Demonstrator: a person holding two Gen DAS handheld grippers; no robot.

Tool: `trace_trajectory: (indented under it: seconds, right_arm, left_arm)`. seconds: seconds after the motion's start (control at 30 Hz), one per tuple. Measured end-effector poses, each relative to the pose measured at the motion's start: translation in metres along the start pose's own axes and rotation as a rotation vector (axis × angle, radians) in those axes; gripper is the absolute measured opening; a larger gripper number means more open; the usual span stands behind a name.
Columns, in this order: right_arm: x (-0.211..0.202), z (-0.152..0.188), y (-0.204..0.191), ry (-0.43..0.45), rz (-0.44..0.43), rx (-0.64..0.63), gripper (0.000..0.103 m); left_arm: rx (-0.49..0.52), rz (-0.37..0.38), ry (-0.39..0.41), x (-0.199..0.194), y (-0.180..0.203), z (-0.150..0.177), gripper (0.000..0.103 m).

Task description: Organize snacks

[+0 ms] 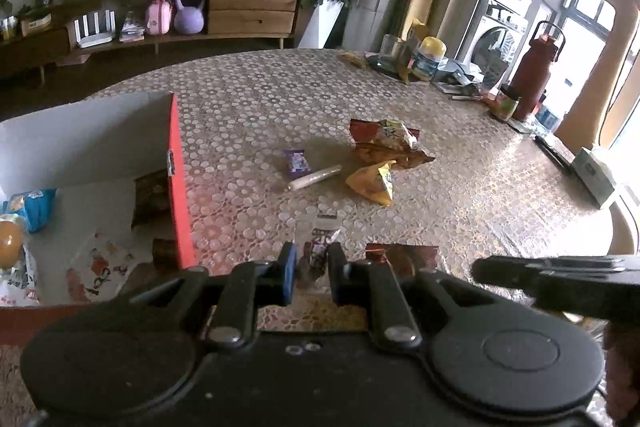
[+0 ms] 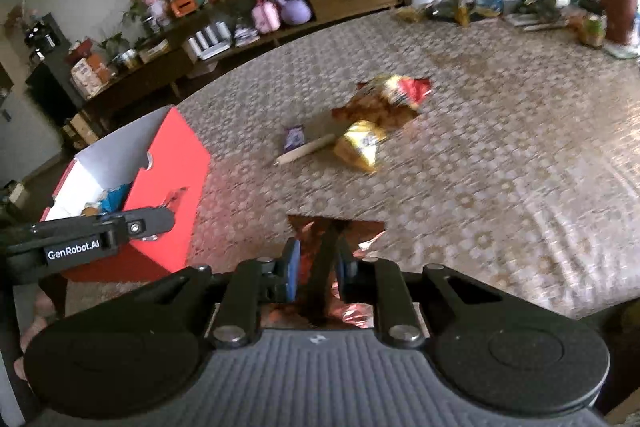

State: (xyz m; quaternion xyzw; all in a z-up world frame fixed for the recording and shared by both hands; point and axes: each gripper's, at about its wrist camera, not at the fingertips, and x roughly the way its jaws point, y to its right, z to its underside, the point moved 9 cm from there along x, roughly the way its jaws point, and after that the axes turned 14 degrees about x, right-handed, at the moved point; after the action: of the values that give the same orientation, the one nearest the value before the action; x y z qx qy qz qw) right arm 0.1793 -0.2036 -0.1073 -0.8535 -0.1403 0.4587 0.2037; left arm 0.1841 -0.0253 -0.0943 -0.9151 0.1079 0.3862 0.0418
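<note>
My left gripper point(image 1: 312, 273) pinches a clear-wrapped snack packet point(image 1: 320, 247) beside the red box point(image 1: 180, 187); my right gripper point(image 2: 316, 271) clamps a shiny red-brown snack packet point(image 2: 360, 231) on the table point(image 2: 500, 167).

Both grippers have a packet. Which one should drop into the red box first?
Left, probably. The left gripper holds a small wrapped snack right beside the red box, whose open inside fills its view. The right gripper, clamped on a reddish foil packet, sits farther from it.

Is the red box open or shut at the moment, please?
Open: the red box has no lid on, and packets lie inside.
</note>
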Motion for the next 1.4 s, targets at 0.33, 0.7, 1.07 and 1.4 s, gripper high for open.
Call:
trace_trajectory:
  seconds: [0.33,0.7,1.07,1.4]
  right_arm:
    - [0.044,0.018,0.005,-0.023,0.058,0.035,0.082]
    - [0.079,0.03,0.002,-0.049,0.131,-0.003,0.082]
    - [0.078,0.027,0.003,-0.032,0.179,-0.033,0.046]
    - [0.05,0.025,-0.019,-0.009,0.138,-0.075,0.04]
  left_arm:
    - [-0.01,-0.004,-0.003,-0.001,-0.007,0.005,0.014]
    - [-0.01,-0.006,-0.018,0.005,-0.009,0.008,0.014]
    - [-0.001,-0.007,-0.025,0.007,-0.007,0.01,0.014]
    - [-0.004,-0.007,-0.007,-0.003,-0.008,0.009,0.014]
